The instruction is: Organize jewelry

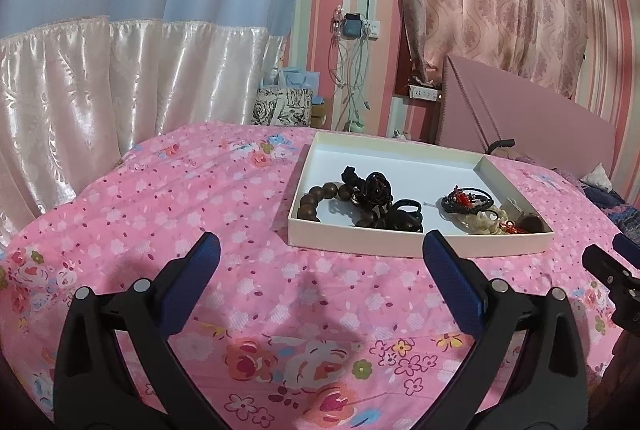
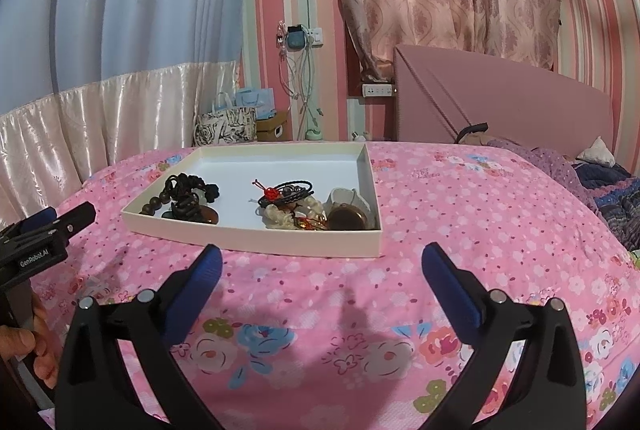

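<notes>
With both the left gripper (image 1: 320, 254) and right gripper (image 2: 322, 264) spread wide and empty, the wooden bead bracelet (image 1: 320, 200) at eleven o'clock in the tray (image 1: 400, 244) looks light, rigid-beaded yet floppy, best pinched across one bead.

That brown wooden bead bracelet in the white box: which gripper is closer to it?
Left. The left gripper hovers open just before the white box's near wall, facing the brown wooden bead bracelet. The right gripper hovers open nearer the box's opposite end.
</notes>
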Demonstrator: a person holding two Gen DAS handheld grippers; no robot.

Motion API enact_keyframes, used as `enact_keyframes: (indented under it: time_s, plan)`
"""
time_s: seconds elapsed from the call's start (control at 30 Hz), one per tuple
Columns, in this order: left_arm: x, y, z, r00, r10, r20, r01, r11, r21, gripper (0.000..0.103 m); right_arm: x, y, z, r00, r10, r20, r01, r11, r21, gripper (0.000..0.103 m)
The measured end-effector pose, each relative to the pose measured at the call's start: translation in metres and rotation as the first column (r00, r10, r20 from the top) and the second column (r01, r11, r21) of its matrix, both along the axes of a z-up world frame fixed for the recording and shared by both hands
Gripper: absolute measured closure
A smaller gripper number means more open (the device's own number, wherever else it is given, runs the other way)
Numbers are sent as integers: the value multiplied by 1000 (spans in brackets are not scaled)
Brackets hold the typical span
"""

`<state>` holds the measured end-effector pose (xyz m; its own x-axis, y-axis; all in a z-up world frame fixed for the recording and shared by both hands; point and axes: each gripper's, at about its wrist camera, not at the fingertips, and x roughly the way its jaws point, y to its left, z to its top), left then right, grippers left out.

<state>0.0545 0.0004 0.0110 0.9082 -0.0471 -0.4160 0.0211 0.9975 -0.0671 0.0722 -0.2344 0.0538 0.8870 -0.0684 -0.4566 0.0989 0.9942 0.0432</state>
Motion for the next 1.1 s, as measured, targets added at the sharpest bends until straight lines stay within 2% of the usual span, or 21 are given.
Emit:
enact_keyframes:
  time_s: [1.1]
  plan:
    - [2,-2,-1,1000,5,8,-5,1000,3,3,3,-1,-1,1000,-6,-4,6,1000,3,3]
